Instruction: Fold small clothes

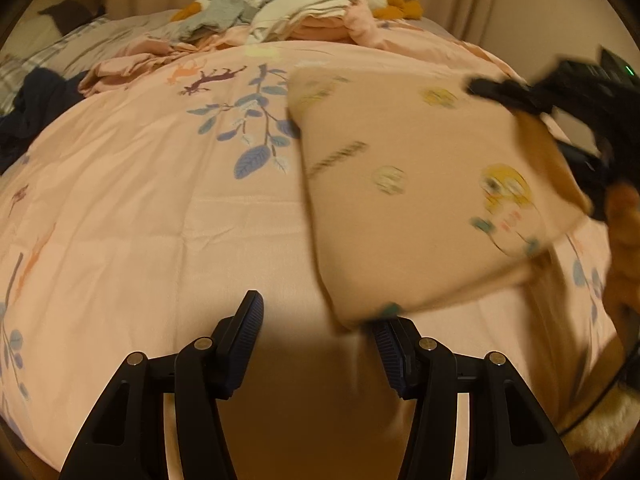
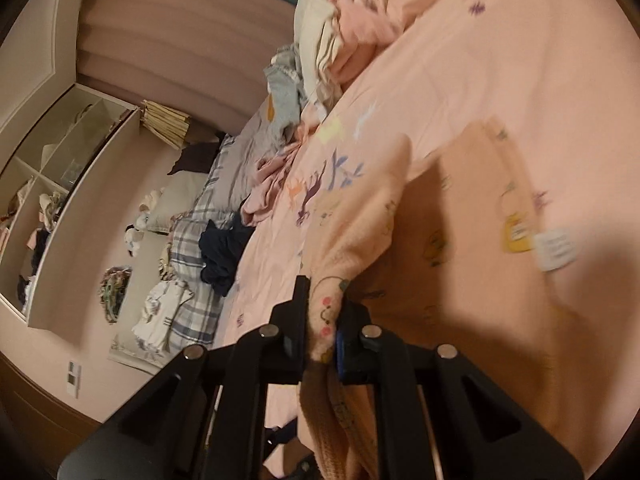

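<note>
one printed peach garment (image 1: 400, 184), one pink bedspread (image 1: 160, 220), one dark garment (image 2: 224, 252), two grippers.

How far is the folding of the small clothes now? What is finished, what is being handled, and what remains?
Done: no folded stack shows. In hand: the right tongs are shut on an edge of the peach printed garment, lifted over the pink bedspread; the left tongs are open and empty. Left: this garment, plus the loose pile at the far end.
</note>
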A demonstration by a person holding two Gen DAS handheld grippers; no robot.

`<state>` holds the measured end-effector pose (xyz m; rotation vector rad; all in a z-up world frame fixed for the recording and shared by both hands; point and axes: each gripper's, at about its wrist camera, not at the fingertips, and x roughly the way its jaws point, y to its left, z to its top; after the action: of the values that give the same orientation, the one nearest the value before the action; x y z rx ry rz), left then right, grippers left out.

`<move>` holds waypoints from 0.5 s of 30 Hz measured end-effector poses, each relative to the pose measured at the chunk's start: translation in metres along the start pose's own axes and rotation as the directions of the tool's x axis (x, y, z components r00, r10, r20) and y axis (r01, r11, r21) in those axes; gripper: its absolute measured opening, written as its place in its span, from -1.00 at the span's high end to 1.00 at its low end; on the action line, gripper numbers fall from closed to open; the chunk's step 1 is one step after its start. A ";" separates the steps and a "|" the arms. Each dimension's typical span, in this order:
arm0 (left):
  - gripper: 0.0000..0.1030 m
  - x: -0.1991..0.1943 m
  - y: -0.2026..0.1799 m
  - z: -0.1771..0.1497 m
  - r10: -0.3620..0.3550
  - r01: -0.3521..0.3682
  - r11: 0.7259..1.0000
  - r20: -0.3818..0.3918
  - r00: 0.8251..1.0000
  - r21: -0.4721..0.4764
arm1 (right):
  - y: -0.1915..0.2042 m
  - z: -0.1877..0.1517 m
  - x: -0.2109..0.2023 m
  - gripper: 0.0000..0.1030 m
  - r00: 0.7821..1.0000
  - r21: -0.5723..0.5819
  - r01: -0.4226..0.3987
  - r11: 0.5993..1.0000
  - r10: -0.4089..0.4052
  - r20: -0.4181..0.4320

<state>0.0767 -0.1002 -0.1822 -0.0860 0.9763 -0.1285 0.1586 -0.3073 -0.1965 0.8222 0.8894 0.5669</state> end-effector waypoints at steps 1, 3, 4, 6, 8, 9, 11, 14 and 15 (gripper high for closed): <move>-0.04 0.001 -0.002 0.001 0.012 -0.012 1.000 0.006 1.000 0.000 | -0.005 0.001 -0.004 0.78 1.000 0.007 0.019 1.000 -0.019 0.006; 0.01 0.002 -0.005 0.001 0.024 -0.024 1.000 0.022 0.999 0.011 | -0.014 0.001 -0.008 0.78 0.999 0.032 0.029 0.999 -0.030 0.015; 0.13 0.002 -0.007 0.000 0.026 -0.026 0.999 0.025 0.999 0.022 | -0.022 0.003 -0.010 0.78 0.999 0.052 0.033 0.998 -0.034 0.017; 0.31 0.002 -0.012 -0.002 0.026 -0.027 0.999 0.026 0.999 0.048 | -0.030 0.003 -0.011 0.78 0.998 0.079 0.054 0.995 -0.055 0.010; 0.46 0.000 -0.015 -0.003 0.029 -0.031 0.997 0.021 0.999 0.072 | -0.037 0.003 -0.010 0.78 0.996 0.087 0.091 0.992 -0.092 0.002; 0.48 -0.001 -0.016 -0.003 0.028 -0.029 0.996 0.013 1.000 0.082 | -0.039 0.003 -0.010 0.78 0.993 0.079 0.121 0.990 -0.121 0.002; 0.54 -0.003 -0.014 -0.002 0.015 -0.015 0.997 -0.012 1.000 0.074 | -0.044 0.004 -0.011 0.78 0.986 0.083 0.164 0.983 -0.166 0.009; 0.55 -0.006 -0.007 -0.001 -0.020 0.022 0.999 -0.044 0.999 0.045 | -0.058 0.006 -0.014 0.78 0.987 0.123 0.158 0.980 -0.161 0.016; 0.55 -0.005 -0.007 -0.001 -0.027 0.029 0.999 -0.052 0.998 0.043 | -0.060 0.006 -0.015 0.78 0.985 0.125 0.169 0.978 -0.172 0.014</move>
<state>0.0726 -0.1065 -0.1774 -0.0560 1.0233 -0.1785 0.1624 -0.3546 -0.2364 0.8528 0.9690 0.3529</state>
